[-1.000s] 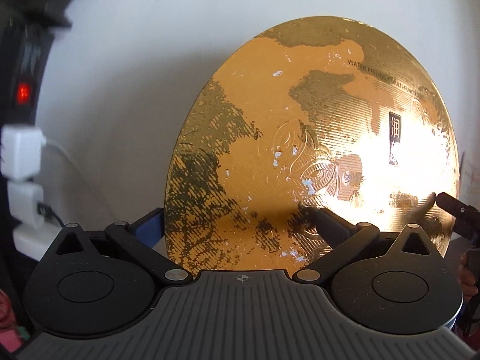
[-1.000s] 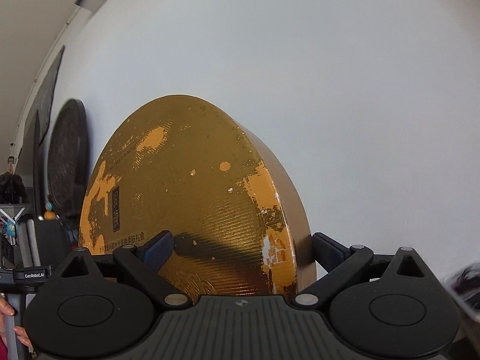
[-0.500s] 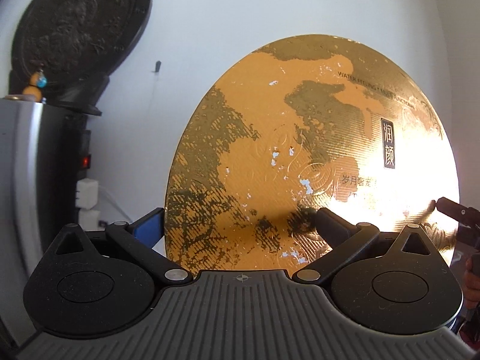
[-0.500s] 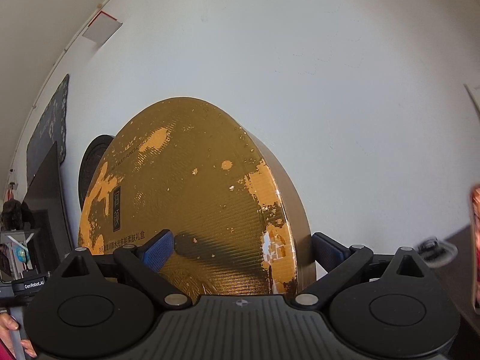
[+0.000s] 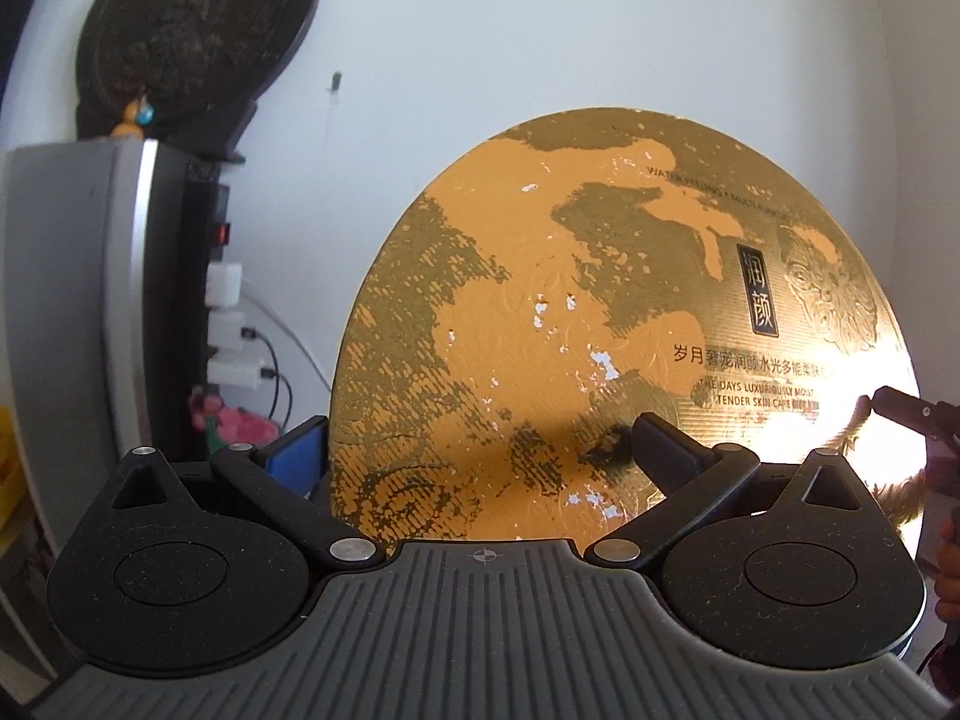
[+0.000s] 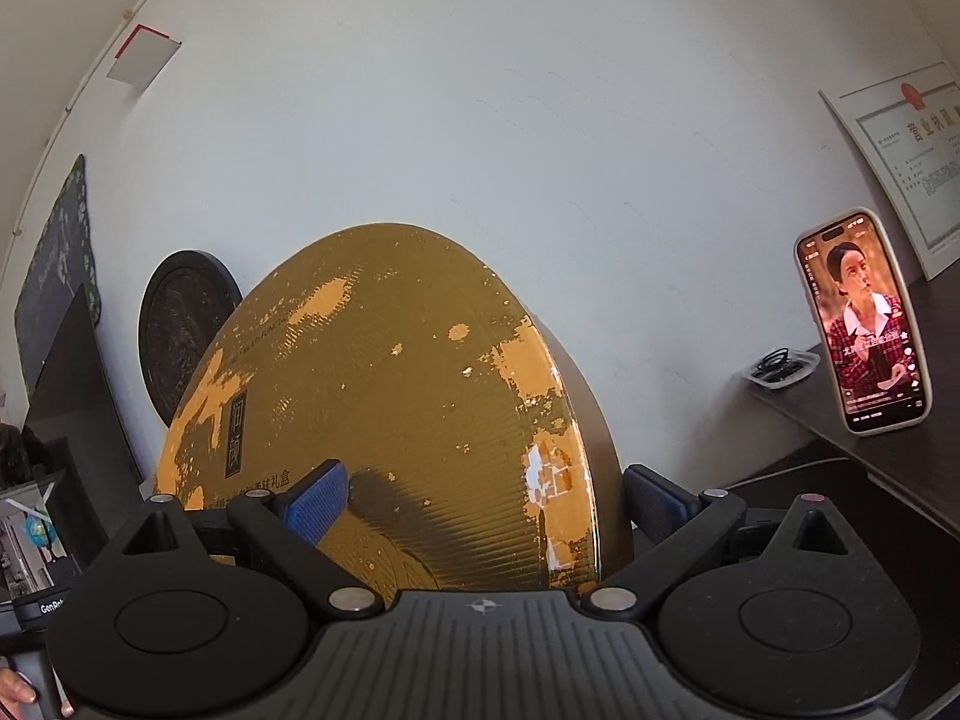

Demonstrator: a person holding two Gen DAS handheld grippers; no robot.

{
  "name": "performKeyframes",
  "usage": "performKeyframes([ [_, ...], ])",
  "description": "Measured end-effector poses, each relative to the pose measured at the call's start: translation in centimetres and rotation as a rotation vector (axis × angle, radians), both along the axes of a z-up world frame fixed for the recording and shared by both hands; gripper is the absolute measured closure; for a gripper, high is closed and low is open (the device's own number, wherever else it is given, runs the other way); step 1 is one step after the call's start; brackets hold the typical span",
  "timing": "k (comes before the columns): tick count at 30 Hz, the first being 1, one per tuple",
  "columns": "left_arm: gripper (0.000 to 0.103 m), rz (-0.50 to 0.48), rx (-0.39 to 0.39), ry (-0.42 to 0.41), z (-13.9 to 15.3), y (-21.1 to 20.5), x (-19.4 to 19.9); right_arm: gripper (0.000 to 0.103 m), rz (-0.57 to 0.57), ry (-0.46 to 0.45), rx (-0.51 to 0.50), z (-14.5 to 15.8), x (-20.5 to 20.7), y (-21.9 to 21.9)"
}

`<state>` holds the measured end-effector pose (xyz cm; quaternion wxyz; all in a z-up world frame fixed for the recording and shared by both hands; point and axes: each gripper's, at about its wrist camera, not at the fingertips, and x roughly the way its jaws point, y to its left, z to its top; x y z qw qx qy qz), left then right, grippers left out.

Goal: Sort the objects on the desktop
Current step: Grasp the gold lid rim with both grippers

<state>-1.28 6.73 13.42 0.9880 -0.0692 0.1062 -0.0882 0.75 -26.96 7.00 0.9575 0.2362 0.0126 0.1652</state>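
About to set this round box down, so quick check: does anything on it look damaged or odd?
Yes. The round gold box has badly worn foil: large patches have flaked to bare orange, with small white chips near the middle and along the rim. It stands on edge, gripped across its thickness by both tools.

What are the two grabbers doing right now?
Left gripper: shut on the round gold box.
Right gripper: shut on the same box's edge.

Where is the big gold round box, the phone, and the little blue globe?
gold round box (image 5: 576,324), left wrist view, middle of its worn gold face.
phone (image 6: 864,324), right wrist view, on its lit screen.
little blue globe (image 6: 39,531), right wrist view, on the ball itself.
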Motion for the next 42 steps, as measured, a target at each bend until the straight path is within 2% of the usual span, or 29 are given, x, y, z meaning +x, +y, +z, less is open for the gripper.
performKeyframes([
  [6, 0.000, 0.031, -0.022, 0.056, -0.6, -0.6, -0.8, 0.004, 0.000, 0.075, -0.003, -0.4, -0.2, -0.6],
  [13, 0.000, 0.052, 0.010, 0.106, -1.6, -0.8, -0.4, 0.004, 0.017, 0.205, 0.018, -1.6, 1.3, -0.5],
  [18, 0.001, 0.062, 0.017, 0.166, -2.7, -0.6, 0.8, 0.004, 0.031, 0.325, 0.018, -3.5, 3.3, -0.2],
  [27, 0.000, 0.090, 0.021, 0.276, -5.2, -0.3, 3.4, 0.004, 0.045, 0.466, 0.013, -5.6, 6.0, 0.7],
  [33, 0.001, 0.089, 0.019, 0.308, -5.5, -0.3, 4.5, 0.004, 0.037, 0.508, 0.009, -5.6, 6.7, 0.7],
  [42, 0.001, 0.040, 0.032, 0.304, -5.2, -1.8, 6.0, 0.004, 0.015, 0.550, 0.018, -5.2, 7.8, -0.9],
])
